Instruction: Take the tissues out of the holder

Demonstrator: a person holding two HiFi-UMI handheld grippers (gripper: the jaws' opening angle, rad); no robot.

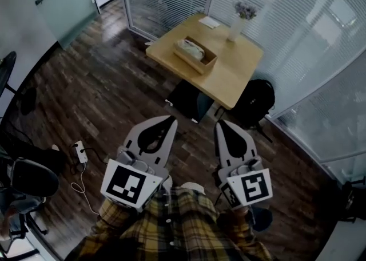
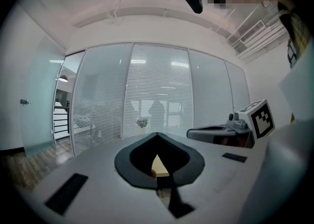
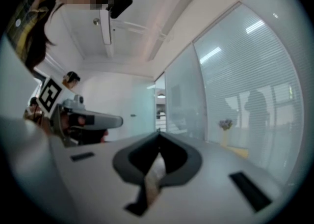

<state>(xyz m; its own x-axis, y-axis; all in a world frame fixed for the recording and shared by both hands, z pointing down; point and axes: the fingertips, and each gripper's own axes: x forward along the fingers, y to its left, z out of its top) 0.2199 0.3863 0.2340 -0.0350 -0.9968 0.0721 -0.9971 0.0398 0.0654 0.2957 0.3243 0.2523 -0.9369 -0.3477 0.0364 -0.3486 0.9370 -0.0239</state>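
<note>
Clenched on nothing at left gripper [image 1: 170, 119] and right gripper [image 1: 219, 122], low at 6 o'clock. Well beyond jaws, toward 12 o'clock: tissues [image 1: 191, 48] in holder [image 1: 189, 62] on surface [image 1: 240, 76].

A light wooden table [image 1: 231, 79] stands in the upper centre of the head view. It carries a wooden holder [image 1: 209, 59] with white tissues [image 1: 191, 48] near its middle, 1 white vase [image 1: 235, 28] of flowers and a white paper [image 1: 209, 22] along the far edge. It rests on a dark plank floor [image 1: 108, 88], where a black backpack [image 1: 255, 101] lies just right of it and a white power strip [image 1: 79, 151] lies at lower left.
</note>
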